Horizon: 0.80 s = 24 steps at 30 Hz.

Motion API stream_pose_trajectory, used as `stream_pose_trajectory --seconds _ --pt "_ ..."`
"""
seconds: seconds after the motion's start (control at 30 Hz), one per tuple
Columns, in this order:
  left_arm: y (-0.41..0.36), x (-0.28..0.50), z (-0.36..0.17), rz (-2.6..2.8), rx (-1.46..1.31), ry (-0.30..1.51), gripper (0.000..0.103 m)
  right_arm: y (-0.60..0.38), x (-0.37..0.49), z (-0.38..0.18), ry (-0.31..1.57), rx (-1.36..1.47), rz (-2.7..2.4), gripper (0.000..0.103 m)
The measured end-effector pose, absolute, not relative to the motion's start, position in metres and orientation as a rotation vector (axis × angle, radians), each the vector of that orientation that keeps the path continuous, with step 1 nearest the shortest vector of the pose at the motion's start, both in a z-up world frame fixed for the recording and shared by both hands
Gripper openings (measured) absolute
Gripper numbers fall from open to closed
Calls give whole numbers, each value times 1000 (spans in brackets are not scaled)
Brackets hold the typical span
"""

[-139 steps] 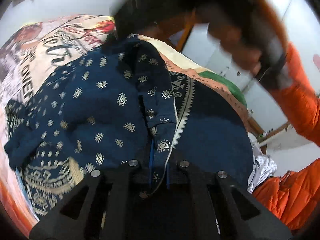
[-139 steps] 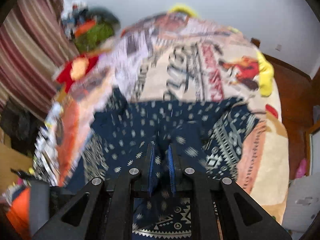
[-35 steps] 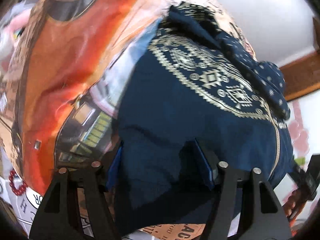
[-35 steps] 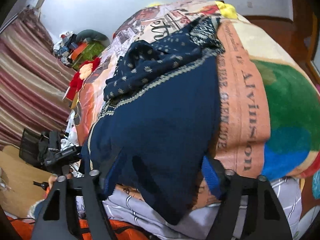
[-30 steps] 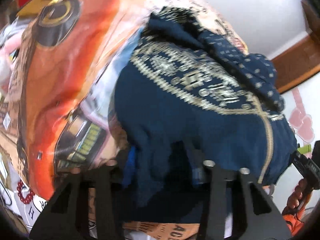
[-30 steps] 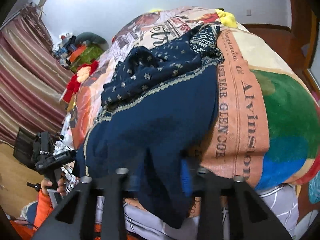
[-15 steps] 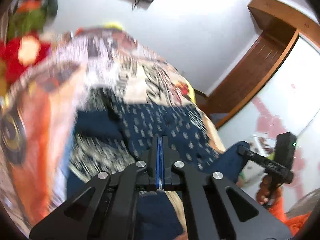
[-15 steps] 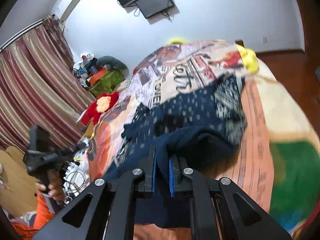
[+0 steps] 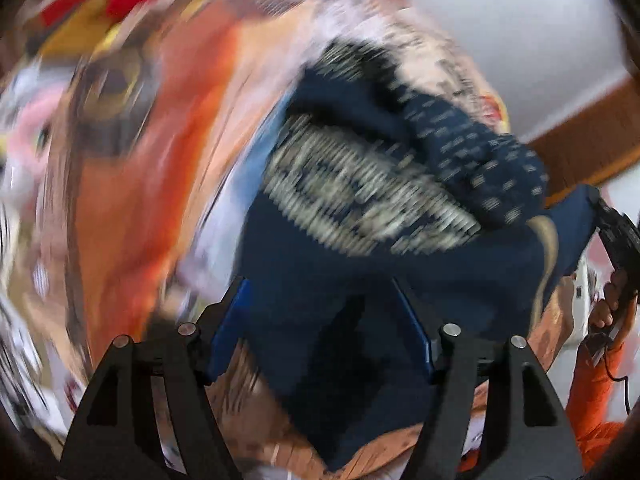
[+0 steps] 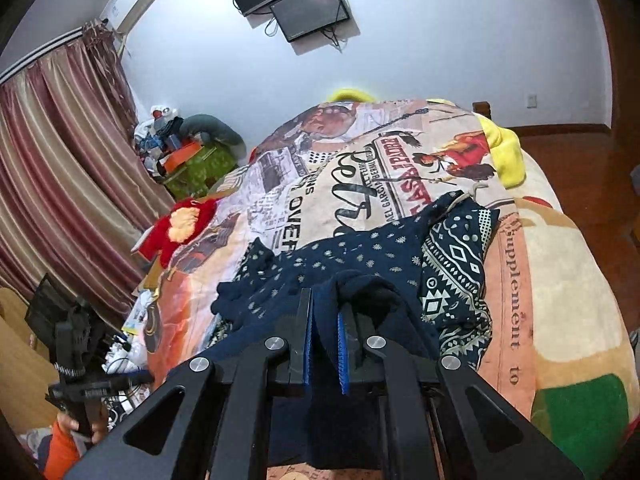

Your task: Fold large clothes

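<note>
A: Nearest, on the right: right gripper clamped narrow on a bunched plain hem of the navy printed garment, fold pinched between the blue pads.

B: And on the left? Left gripper with jaws opening, wide apart, plain navy cloth hanging loose between the fingers, not pressed by either pad. Heavy blur there.

A: Position of the garment: heaped on the near half of the bed, over the newspaper-print blanket, patterned border panel to the right, dotted part spreading left and far.

B: Handling, by the look of it: soft, limp, light, no stiffness at all; likely to sag and slide off itself when lifted from one corner only.

A: Best hold probably at the hem corners or along the woven border, both sides at once, cloth kept taut between.

B: Farther off: red plush toy at the left bed edge, striped curtain beyond, wall-mounted screen at the far wall.
</note>
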<state>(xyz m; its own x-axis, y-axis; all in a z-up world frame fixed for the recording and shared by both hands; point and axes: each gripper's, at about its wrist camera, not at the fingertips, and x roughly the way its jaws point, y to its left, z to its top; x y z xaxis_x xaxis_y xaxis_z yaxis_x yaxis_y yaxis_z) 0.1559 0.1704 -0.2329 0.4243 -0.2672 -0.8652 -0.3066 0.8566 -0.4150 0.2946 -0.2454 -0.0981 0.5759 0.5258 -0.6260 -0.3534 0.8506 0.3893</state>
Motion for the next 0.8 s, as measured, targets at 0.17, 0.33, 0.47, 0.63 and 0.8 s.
stream_pose_trajectory --seconds 0.17,0.33,0.47,0.63,0.8 --pt "169 128 -265 16 -741 1192 69 -246 293 -100 804 223 509 7" --pt "150 125 -266 -28 -757 1144 58 -247 290 -99 796 209 508 7" --pt "139 139 -242 -36 -668 1076 12 -250 287 -98 796 208 502 7" --pt "132 171 -181 -112 -572 907 8 -253 288 -89 773 228 510 7" --pt "146 220 -125 -142 -578 754 8 -254 297 -75 725 216 490 7"
